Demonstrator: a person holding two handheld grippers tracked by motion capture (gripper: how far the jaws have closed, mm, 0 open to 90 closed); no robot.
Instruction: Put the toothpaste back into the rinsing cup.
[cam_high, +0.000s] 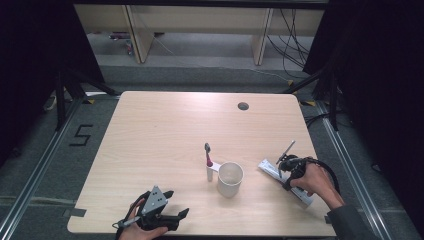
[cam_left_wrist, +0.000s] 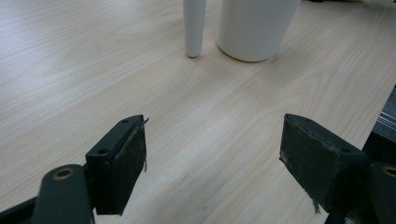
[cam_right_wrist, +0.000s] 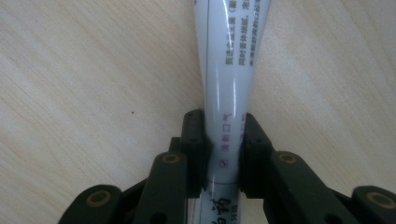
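Lying flat, white printed tube (cam_right_wrist: 229, 70) pinched by right tongs (cam_right_wrist: 223, 149).

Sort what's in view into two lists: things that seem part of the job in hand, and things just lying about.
Likely in the job:
- toothpaste tube, clamped in the right gripper
- toothbrush, beside the cup
- white cup
- left gripper, open over bare table

Just lying about:
- cables on the floor beyond the table
- floor marking 5
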